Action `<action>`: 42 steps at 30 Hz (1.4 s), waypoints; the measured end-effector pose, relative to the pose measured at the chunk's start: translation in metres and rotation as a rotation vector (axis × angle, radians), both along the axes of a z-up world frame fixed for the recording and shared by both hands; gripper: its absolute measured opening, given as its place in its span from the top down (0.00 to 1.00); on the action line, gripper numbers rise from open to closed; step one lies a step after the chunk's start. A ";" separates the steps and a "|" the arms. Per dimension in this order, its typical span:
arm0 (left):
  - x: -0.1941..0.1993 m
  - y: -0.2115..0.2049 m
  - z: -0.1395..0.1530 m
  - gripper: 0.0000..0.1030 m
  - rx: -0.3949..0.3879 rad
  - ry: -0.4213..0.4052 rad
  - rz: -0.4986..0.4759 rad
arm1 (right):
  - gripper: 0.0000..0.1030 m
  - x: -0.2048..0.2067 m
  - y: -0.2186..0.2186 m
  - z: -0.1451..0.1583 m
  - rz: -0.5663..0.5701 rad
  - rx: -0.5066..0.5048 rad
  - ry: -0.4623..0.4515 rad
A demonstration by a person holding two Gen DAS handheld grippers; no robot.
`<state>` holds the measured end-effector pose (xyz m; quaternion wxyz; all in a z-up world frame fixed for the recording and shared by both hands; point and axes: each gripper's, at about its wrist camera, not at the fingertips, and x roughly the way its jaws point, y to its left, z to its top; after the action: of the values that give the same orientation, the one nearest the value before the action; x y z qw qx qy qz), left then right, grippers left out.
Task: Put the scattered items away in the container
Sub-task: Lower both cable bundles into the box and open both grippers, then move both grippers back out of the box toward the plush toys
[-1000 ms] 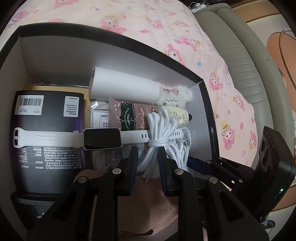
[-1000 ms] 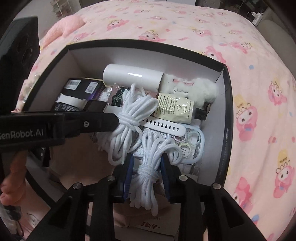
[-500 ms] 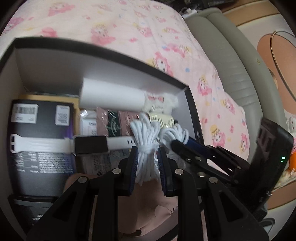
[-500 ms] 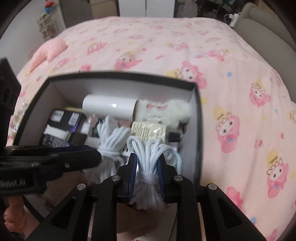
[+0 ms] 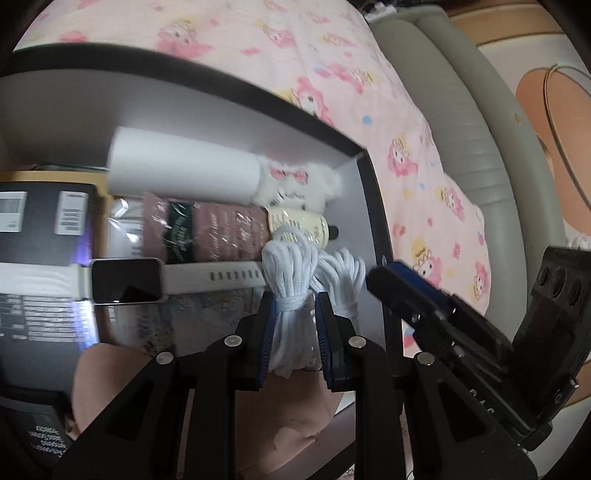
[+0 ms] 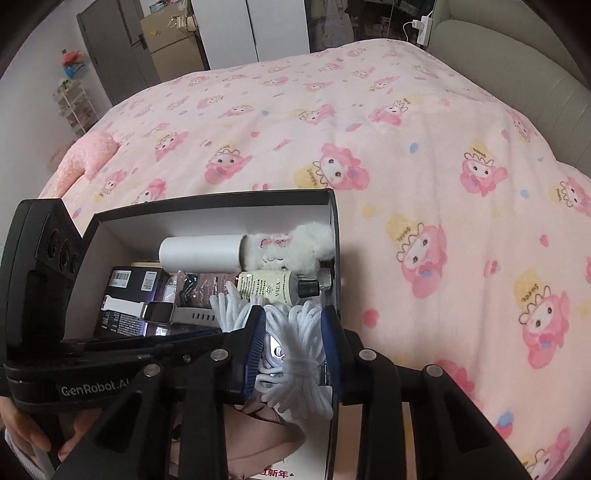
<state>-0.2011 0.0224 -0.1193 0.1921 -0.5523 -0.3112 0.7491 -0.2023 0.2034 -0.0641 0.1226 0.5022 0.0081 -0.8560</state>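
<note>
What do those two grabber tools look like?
Both are matte black plastic. The left gripper and the right gripper each have two angular fingers lined with ribbed blue pads and dotted with round silver bolts. The left one's side reads "GenRobot.AI" in white letters. A white sleeve cuff shows behind it.

we see a bed under a pink cartoon-print blanket. beyond its far end stand white wardrobe doors and a grey door. a grey-green padded headboard runs along the bed's right side.

Black tongs, blue ribbed pads
</note>
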 end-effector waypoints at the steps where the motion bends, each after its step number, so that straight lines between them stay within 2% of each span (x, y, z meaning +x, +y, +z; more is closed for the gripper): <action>1: 0.002 -0.005 0.003 0.81 -0.020 0.009 0.023 | 0.80 0.001 -0.003 -0.001 0.020 -0.012 -0.009; 4: 0.006 -0.008 0.005 0.81 -0.106 0.016 0.047 | 0.81 0.005 -0.016 -0.006 0.088 -0.046 -0.040; 8: 0.003 0.004 -0.006 0.81 -0.088 -0.023 -0.013 | 0.81 0.006 -0.038 -0.021 0.150 0.003 -0.078; 11: 0.000 0.010 -0.010 0.81 -0.061 -0.034 -0.053 | 0.81 0.003 -0.038 -0.035 0.125 0.072 -0.119; 13: -0.001 0.010 -0.011 0.81 -0.025 -0.040 -0.061 | 0.81 0.005 -0.033 -0.034 0.112 0.089 -0.112; 17: 0.002 0.005 -0.003 0.81 -0.054 0.004 -0.042 | 0.81 0.010 -0.026 -0.024 0.090 0.078 -0.080; 20: 0.001 0.005 -0.008 0.81 -0.052 -0.017 -0.041 | 0.80 0.010 -0.021 -0.019 0.063 0.061 -0.075; 24: -0.001 0.014 -0.015 0.81 -0.052 -0.041 -0.058 | 0.79 0.009 -0.021 -0.026 0.031 0.130 -0.081; 29: -0.002 0.016 -0.014 0.82 -0.046 -0.030 -0.067 | 0.78 0.006 -0.018 -0.028 0.019 0.115 -0.092; 32: 0.005 0.021 0.005 0.79 -0.105 0.057 -0.093 | 0.78 0.007 -0.017 -0.023 0.009 0.093 -0.083; 35: 0.024 0.021 0.033 0.78 -0.168 0.170 -0.098 | 0.78 0.019 -0.019 -0.006 -0.015 0.109 0.001; 40: 0.059 0.020 0.068 0.74 -0.190 0.292 -0.095 | 0.75 0.051 -0.015 0.029 -0.080 0.057 0.091; 42: 0.073 0.020 0.087 0.74 -0.206 0.344 -0.116 | 0.75 0.066 -0.017 0.044 -0.090 0.069 0.132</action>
<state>-0.1278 0.0428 -0.0326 0.2276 -0.4502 -0.1632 0.8479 -0.1363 0.1865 -0.0205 0.0656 0.4485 0.0230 -0.8911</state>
